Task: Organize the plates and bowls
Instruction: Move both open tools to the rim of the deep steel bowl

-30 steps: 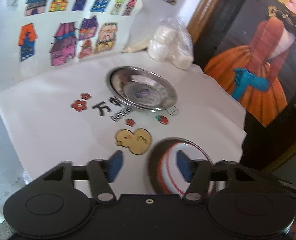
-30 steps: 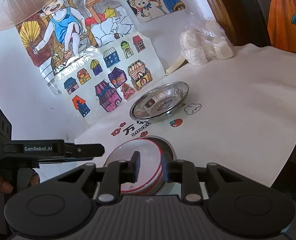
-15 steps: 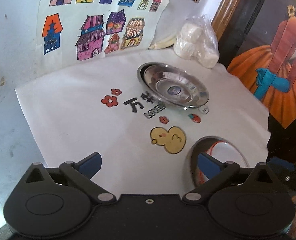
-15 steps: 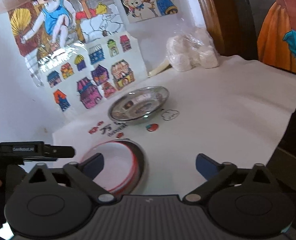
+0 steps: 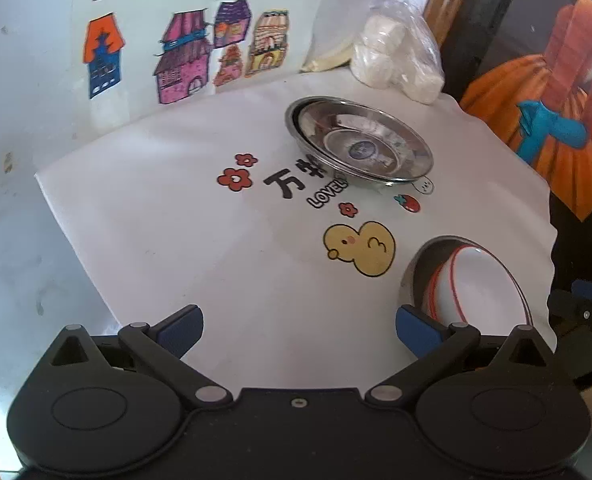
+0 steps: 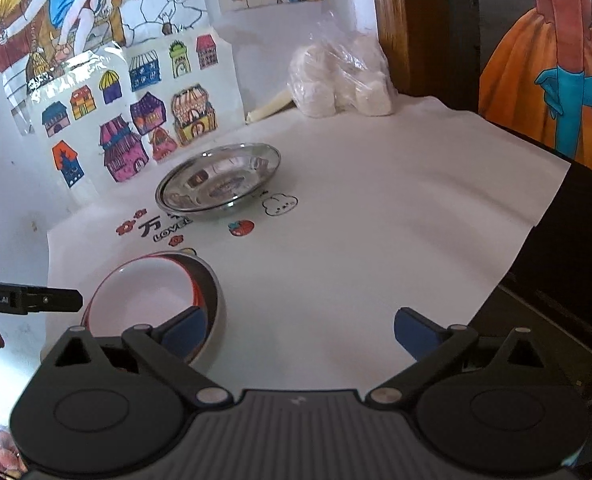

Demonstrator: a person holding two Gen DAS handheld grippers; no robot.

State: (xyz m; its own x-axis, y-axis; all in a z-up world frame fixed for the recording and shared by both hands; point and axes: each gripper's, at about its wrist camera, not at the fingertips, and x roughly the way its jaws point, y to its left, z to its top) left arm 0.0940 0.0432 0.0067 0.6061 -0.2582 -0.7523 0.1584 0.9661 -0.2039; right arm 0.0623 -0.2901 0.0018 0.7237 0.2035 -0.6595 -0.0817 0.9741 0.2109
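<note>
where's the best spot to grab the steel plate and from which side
Pinch the near rim of the steel plate, probably with one finger over the lip and one under. It lies flat on the mat, shallow and wide, so only its thin flared edge fits between open fingers.

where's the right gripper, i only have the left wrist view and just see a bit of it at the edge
Observer: In the right wrist view the right gripper is open, its jaws spread wide with nothing between them.
Operator: is it on the white bowl
Observer: Its left finger pad overlaps the near rim of the red-striped white bowl; I cannot tell whether they touch.
Operator: what's under the other finger
Observer: Only the white printed mat, which runs on to its right edge.
</note>
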